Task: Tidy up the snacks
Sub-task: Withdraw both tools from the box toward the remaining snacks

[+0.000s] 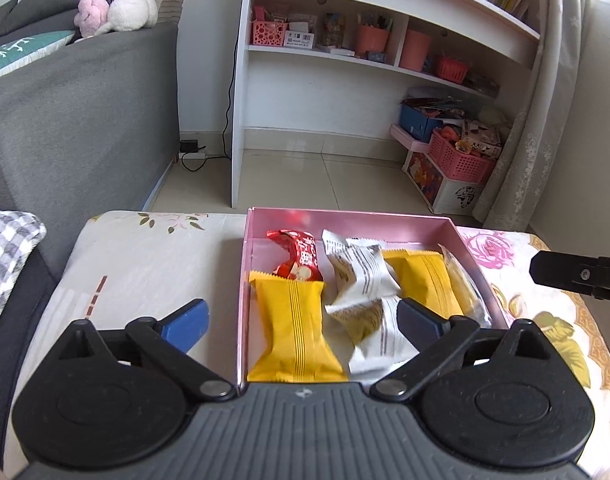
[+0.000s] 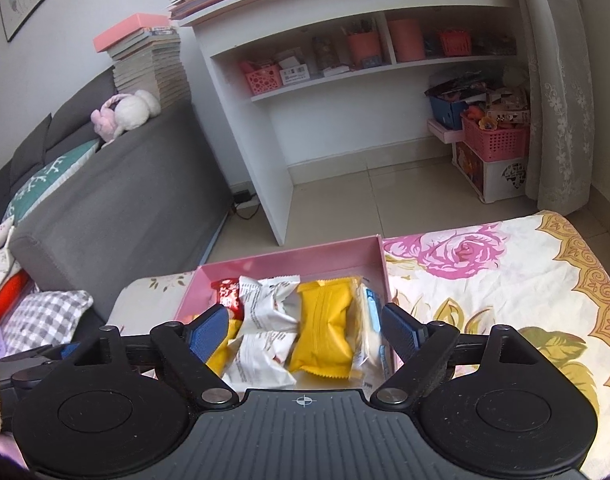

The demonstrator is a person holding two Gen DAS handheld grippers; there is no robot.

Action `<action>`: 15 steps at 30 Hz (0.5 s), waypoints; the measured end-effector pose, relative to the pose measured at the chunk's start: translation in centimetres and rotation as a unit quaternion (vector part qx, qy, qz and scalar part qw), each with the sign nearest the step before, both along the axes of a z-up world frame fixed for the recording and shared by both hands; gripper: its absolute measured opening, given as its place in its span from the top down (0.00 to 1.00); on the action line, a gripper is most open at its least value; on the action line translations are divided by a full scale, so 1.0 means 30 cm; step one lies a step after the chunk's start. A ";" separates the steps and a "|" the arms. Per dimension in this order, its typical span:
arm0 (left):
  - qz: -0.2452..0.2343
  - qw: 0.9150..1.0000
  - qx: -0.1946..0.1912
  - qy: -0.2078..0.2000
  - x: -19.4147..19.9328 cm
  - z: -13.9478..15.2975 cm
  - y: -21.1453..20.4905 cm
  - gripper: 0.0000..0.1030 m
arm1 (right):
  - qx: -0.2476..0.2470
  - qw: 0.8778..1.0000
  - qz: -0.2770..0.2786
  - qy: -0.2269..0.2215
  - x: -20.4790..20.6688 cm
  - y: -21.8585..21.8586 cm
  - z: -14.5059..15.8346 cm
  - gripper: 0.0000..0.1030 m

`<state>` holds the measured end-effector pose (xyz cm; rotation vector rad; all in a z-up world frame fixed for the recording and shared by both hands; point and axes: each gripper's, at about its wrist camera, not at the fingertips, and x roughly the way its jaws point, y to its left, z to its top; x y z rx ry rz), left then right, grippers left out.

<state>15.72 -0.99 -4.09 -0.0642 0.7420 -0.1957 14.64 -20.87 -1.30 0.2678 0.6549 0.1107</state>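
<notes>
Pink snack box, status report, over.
Left gripper open, empty. Right gripper open, empty. Pink cardboard box holds yellow, white and red snack packets. Nothing in the way.

Soft daylight from the right, sharp focus, fisheye bending at edges.

Grey sofa (image 1: 85, 120), white shelf unit (image 1: 345, 64)

Two yellow packets (image 1: 295, 332) (white packets (image 1: 361, 268): two)
</notes>
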 end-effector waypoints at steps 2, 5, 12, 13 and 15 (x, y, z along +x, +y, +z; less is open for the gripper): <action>-0.001 1.000 -0.005 0.003 -0.023 0.005 0.011 0.00 | -0.002 1.000 0.002 0.001 -0.021 0.011 0.007 0.14; -0.004 1.000 -0.010 0.009 -0.054 0.010 0.025 0.00 | -0.008 1.000 0.010 0.000 -0.055 0.028 0.021 0.14; -0.015 1.000 0.009 0.012 -0.142 0.020 0.043 0.00 | -0.018 1.000 0.024 -0.004 -0.138 0.073 0.052 0.10; -0.016 1.000 0.011 0.014 -0.155 0.020 0.046 0.00 | -0.021 0.999 0.026 -0.006 -0.152 0.081 0.052 0.10; -0.017 1.000 0.008 0.017 -0.179 0.017 0.057 0.00 | -0.024 0.999 0.031 -0.007 -0.172 0.092 0.050 0.10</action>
